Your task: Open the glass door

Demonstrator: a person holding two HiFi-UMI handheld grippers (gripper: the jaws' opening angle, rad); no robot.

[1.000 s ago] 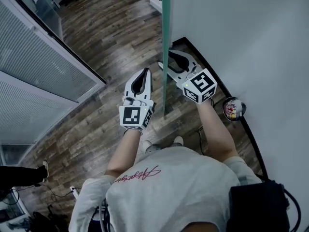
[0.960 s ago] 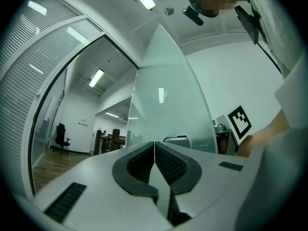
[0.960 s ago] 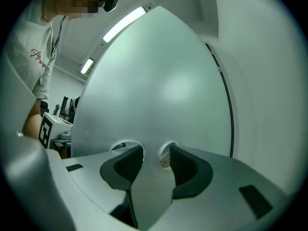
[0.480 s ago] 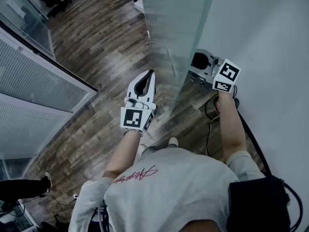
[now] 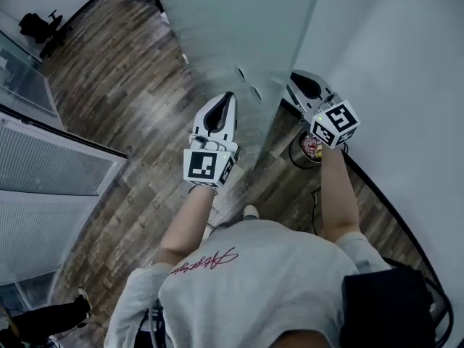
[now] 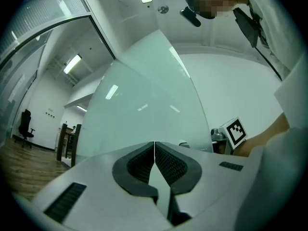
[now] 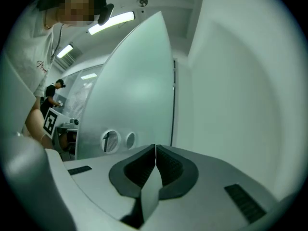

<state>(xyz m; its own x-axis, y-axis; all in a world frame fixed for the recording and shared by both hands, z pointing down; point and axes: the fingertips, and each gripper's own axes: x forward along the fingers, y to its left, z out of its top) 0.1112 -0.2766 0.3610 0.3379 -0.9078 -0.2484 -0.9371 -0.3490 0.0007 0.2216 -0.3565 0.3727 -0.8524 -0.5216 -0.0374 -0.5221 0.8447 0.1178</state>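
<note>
The frosted glass door (image 5: pixel 232 27) stands swung open in front of me, its near edge running down between my two grippers. My left gripper (image 5: pixel 225 96) is shut and empty, pointing at the door's face (image 6: pixel 144 105); whether it touches the glass I cannot tell. My right gripper (image 5: pixel 293 75) is on the other side of the door's edge, between the door (image 7: pixel 130 90) and the white wall (image 5: pixel 406 64). Its jaws have just been closing and are now shut with nothing between them. Two round fittings (image 7: pixel 109 141) sit in the glass near that gripper.
A round bin (image 5: pixel 310 148) with red contents and a cable lie on the wood floor (image 5: pixel 145 85) by the wall's black skirting. A partition with blinds (image 5: pixel 43 165) runs along the left. An office chair (image 5: pixel 36 26) stands far back. Someone's legs (image 5: pixel 43 321) show at the bottom left.
The door, seen edge-on before, has swung away to the left. Both grippers moved forward with it. The right gripper, open at the door's edge earlier, has shut clear of the glass.
</note>
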